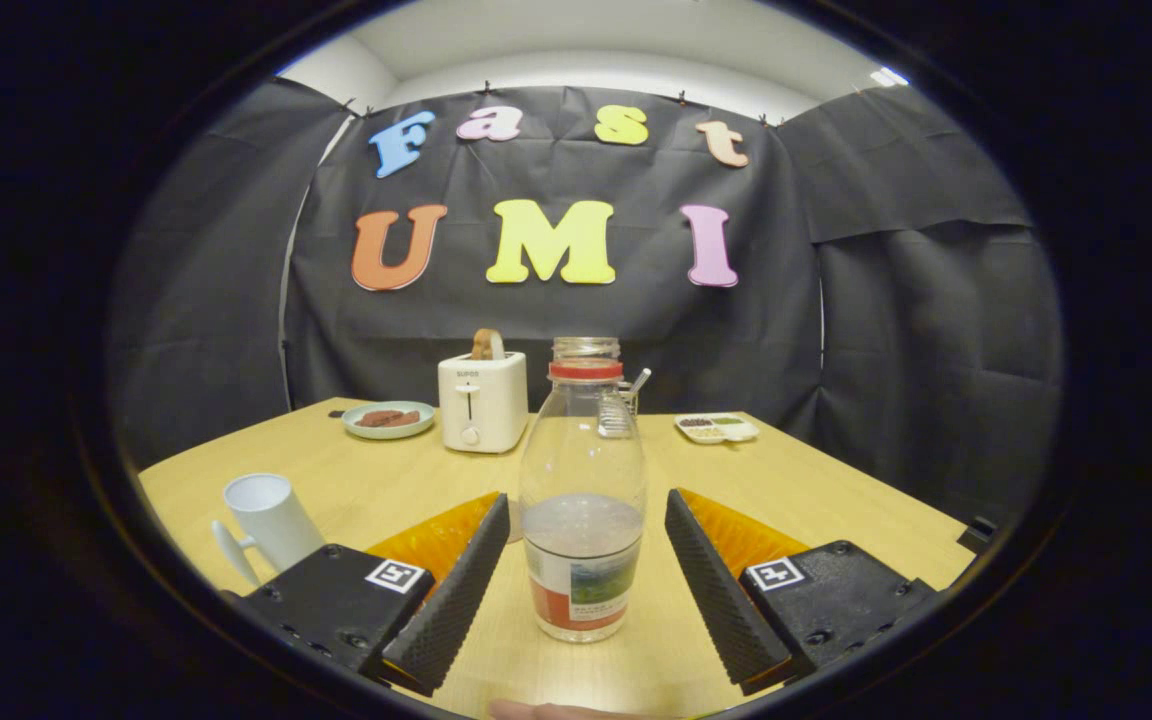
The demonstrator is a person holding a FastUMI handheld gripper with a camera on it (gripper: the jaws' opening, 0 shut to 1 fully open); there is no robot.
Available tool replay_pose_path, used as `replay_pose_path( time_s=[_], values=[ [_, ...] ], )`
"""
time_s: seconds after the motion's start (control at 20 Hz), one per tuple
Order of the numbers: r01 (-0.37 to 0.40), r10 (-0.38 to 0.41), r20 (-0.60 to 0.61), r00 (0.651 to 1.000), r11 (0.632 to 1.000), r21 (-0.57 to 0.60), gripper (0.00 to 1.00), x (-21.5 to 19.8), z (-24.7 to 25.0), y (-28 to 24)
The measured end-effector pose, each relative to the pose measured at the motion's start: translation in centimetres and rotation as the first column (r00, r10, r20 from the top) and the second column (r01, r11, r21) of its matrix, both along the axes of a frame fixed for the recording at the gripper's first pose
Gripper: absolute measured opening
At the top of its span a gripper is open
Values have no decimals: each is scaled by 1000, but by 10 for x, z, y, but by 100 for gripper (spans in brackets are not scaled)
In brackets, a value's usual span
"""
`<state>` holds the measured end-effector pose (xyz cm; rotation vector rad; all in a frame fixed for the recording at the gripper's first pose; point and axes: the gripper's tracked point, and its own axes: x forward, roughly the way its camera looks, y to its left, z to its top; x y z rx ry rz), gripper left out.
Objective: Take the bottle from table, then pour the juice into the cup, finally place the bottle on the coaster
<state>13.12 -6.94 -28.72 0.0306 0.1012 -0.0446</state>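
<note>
While we look out across the pale wooden table point(356, 480), black cloth hangs as the booth's wall behind it, and a white ceiling shows above the cloth. At the far end of the table stands a white toaster point(482, 402) with a slice of bread point(487, 344) poking out of its slot. Beside it, on the cup's side, sits a small plate point(388, 419) with something brown and flat on it; we can't say what it is. Across from that, past the bottle, we see a little white tray point(717, 428) with dark and greenish bits in its sections, too small to name.

Now to the bottle point(583, 500): it stands upright on the table right between our fingers, clear, with a red ring at the neck and no cap, and liquid fills roughly its lower third. A label wraps its base. Our gripper point(584, 590) is spread wide, a clear gap on each side of the bottle, neither finger touching it. Some metal object peeks out behind the bottle's shoulder, mostly hidden, hard to make out. A white cup point(269, 520) with a handle stands off to the left of the fingers, partly cut off by the gripper body. A fingertip point(546, 710) pokes in below.
</note>
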Motion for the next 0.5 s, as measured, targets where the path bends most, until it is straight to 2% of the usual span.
replay_pose_path(
  time_s=[0.2,0.5],
  values=[
    [51,-50,26,998,998,-39,100,11,-8,-10],
    [35,-35,8,999,999,4,100,22,-18,-8]
  ],
)
